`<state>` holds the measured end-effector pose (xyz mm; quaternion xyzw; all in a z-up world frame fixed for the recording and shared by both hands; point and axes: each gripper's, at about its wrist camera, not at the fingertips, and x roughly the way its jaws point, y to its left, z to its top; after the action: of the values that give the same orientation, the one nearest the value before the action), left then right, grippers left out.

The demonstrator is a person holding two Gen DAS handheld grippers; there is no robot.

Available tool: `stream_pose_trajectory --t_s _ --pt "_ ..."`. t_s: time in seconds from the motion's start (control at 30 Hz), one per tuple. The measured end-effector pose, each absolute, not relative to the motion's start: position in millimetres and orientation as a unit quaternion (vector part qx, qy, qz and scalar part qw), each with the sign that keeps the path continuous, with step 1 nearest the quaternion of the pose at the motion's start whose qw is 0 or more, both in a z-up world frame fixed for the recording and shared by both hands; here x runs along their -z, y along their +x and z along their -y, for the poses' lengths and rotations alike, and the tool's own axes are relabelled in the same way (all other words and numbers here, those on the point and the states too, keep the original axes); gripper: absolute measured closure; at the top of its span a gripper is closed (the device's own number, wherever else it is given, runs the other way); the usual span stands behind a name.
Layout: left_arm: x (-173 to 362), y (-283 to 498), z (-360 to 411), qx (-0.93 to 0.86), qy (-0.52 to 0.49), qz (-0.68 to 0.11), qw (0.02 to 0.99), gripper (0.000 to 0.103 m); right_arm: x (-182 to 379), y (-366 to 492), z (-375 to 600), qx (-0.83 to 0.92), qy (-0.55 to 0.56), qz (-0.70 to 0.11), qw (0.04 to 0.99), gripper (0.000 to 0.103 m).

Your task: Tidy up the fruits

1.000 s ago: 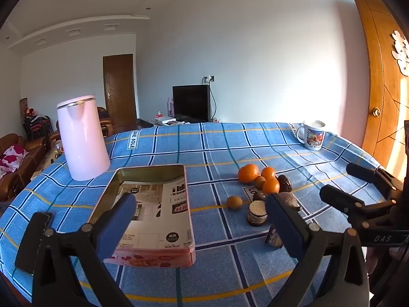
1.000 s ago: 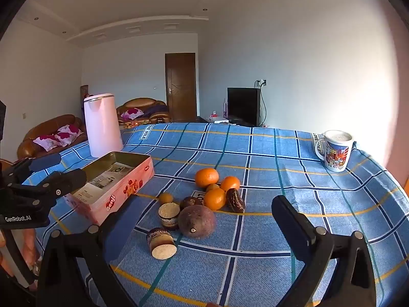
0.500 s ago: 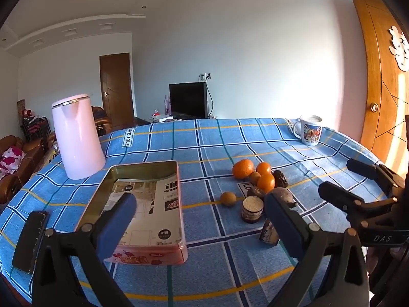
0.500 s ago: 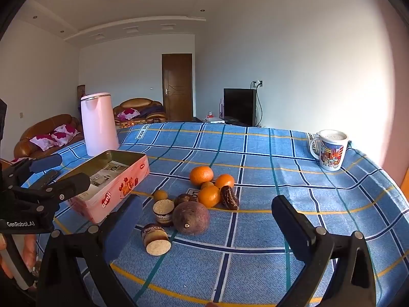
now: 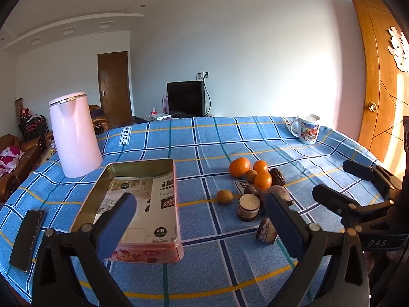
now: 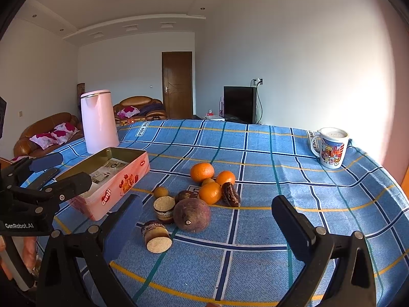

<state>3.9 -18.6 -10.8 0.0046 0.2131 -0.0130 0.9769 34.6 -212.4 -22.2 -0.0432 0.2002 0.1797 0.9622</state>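
- The fruits (image 6: 204,194) lie in a loose cluster at centre frame in the right wrist view, on the table (image 6: 281,179), some touching.
- The oranges (image 6: 202,172) look firm, round and likely to roll; best gripped across the widest part.
- The big dark purple fruit (image 6: 192,214) seems heaviest and needs a wide grip at mid-body.
- The cut pieces (image 6: 156,236) look softer and should be pinched on the rind sides.
- The pink tin (image 5: 143,204) sits open at left centre of the left view.
- Left gripper (image 5: 199,217) and right gripper (image 6: 207,220): jaws apart, holding nothing.
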Motion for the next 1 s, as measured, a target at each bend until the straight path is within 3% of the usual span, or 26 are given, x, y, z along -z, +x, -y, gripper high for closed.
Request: stream_pose_trajectory --t_s 1.0 --pt "13.5 5.3 25.3 0.013 0.006 -0.218 0.976 0.000 32.6 37.9 214.5 -0.183 -0.038 -0.218 0.958 0.001"
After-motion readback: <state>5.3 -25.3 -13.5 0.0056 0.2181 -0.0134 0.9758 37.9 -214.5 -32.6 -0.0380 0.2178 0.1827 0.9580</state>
